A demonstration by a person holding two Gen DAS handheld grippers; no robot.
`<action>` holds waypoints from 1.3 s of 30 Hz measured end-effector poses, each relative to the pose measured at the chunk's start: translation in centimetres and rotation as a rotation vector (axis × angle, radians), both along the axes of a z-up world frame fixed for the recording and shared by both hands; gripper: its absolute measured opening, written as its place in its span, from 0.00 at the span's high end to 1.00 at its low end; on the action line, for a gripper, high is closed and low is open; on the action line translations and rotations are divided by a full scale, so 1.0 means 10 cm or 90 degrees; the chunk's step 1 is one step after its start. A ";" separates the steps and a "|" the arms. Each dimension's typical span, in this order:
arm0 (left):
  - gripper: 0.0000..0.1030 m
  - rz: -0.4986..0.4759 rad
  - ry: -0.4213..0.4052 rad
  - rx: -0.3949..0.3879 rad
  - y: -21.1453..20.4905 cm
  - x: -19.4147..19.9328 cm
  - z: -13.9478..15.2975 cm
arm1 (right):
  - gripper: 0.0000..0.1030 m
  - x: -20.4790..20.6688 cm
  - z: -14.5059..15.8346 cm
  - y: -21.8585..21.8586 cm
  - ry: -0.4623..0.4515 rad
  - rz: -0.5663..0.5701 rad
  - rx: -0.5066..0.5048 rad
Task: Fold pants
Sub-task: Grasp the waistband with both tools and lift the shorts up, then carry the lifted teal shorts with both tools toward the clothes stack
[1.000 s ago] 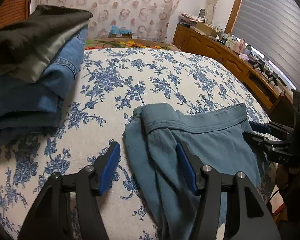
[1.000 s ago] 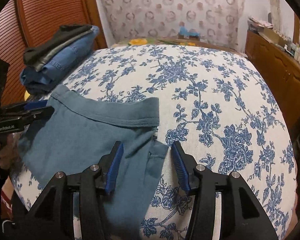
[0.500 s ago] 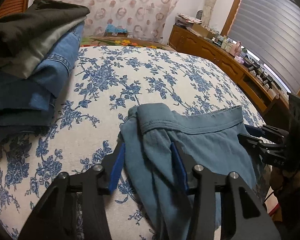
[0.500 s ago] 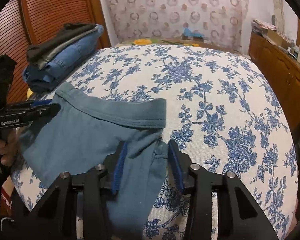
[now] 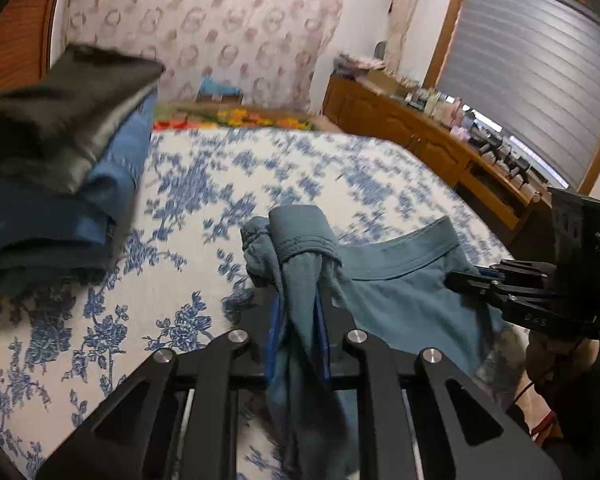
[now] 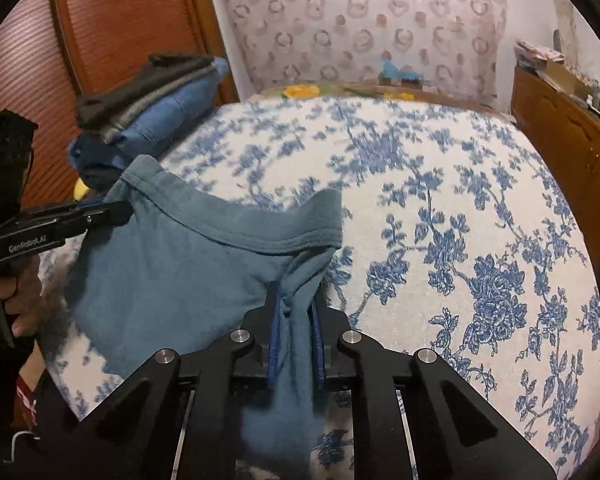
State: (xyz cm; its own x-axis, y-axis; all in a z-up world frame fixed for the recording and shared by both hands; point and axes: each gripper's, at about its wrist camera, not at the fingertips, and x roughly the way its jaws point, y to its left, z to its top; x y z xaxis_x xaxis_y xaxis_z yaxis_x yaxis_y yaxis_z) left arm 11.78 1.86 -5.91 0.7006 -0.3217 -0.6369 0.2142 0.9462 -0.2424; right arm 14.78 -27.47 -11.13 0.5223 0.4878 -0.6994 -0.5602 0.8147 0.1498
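The left gripper has just been closing and is now clamped on a bunch of teal cloth at one end of the waistband, the blue pads squeezing the fabric between them; the right gripper has likewise just been closing and is pinched on the other end of the same waistband, cloth plainly caught between its pads. The pants hang between the two tools at the near edge of the bed, the waistband sagging in a shallow curve from one grip to the other, the corners puckered up above the jaws; the upper part rests on the flowered bedspread while the legs seem to drop over the near edge, out of sight (the lower frame is blurred, so how they hang I cannot say for sure). Farther off, at the far left corner of the bed, sits a stack of folded clothes, dark and grey pieces on top of denim; a wooden sideboard with bottles runs along the wall on the right.

As for progress, I judge the task barely begun: both grips are taken, and that is all; no fold shows in the pants. Still to come are lifting and spreading them flat on the bed, laying one leg over the other, folding the length up, and probably setting them with the stack.
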 end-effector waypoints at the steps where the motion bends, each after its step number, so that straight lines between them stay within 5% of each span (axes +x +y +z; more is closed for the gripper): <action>1: 0.87 -0.001 -0.010 0.002 -0.01 -0.04 0.05 | 0.90 -0.03 0.04 -0.01 -0.008 0.001 0.006; 22: 0.87 -0.016 -0.138 0.016 -0.06 -0.30 0.76 | 0.90 -0.34 0.85 -0.01 -0.138 0.015 0.040; 39: 0.88 0.005 -0.154 0.017 0.05 -0.31 0.78 | 0.90 -0.29 1.05 0.15 -0.185 0.046 0.027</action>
